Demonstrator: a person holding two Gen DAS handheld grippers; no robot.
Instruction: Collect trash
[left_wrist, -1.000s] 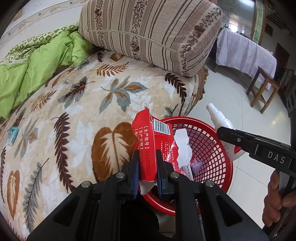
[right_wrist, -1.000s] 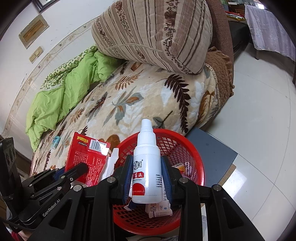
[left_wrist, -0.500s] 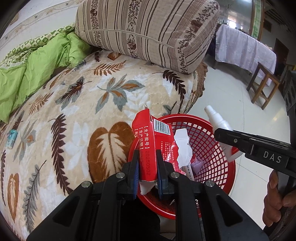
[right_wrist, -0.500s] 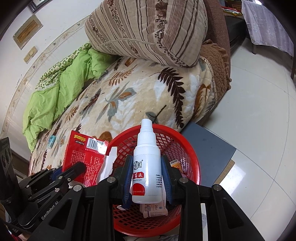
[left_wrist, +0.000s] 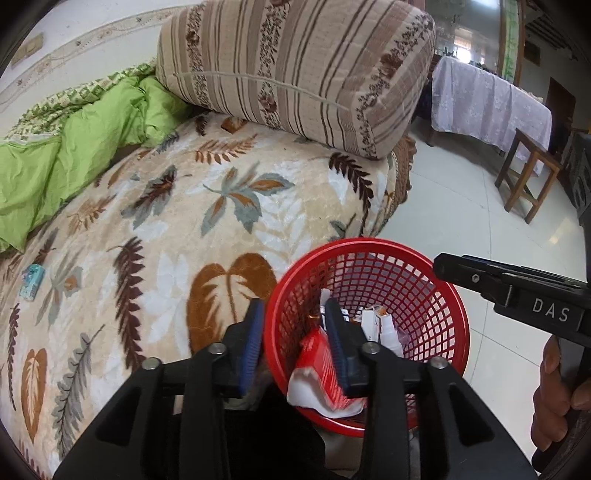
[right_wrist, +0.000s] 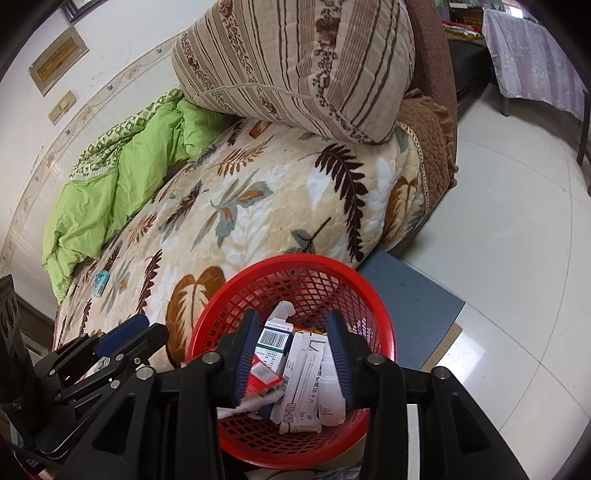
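At the far left of my left-hand view, low on the leaf-patterned blanket (left_wrist: 229, 236), lies a small teal packet (left_wrist: 32, 281), well apart from everything else; I judge it the next bit of trash, light and probably crushable, best pinched gently across its short sides; its print is too small to read. Above it, upper left, sits a bunched green quilt (left_wrist: 74, 162); a striped pillow (left_wrist: 295, 74) fills the top centre.

Moving right, my left gripper (left_wrist: 295, 332) stands released; its jaws have just been opening, and they straddle the near rim of the red mesh basket (left_wrist: 436, 273), one blue pad outside, one inside; the red snack wrapper (left_wrist: 321, 365) lies loose in the basket below, with a white torn lining showing; thin, crinkly and slippery, I would think.

Right of that, in the right-hand view, my right gripper (right_wrist: 291, 350) is released too, its jaws having just been opening over the same basket; nothing is pressed between the pads. Beneath them rest a barcoded medicine carton (right_wrist: 275, 343), a long white carton (right_wrist: 303, 376) and the white dropper bottle (right_wrist: 330, 395) on its side; the cartons look stiff but light, the bottle smooth, hard plastic. Further right, the pale tiled floor (right_wrist: 517, 258) runs to the frame's edge.
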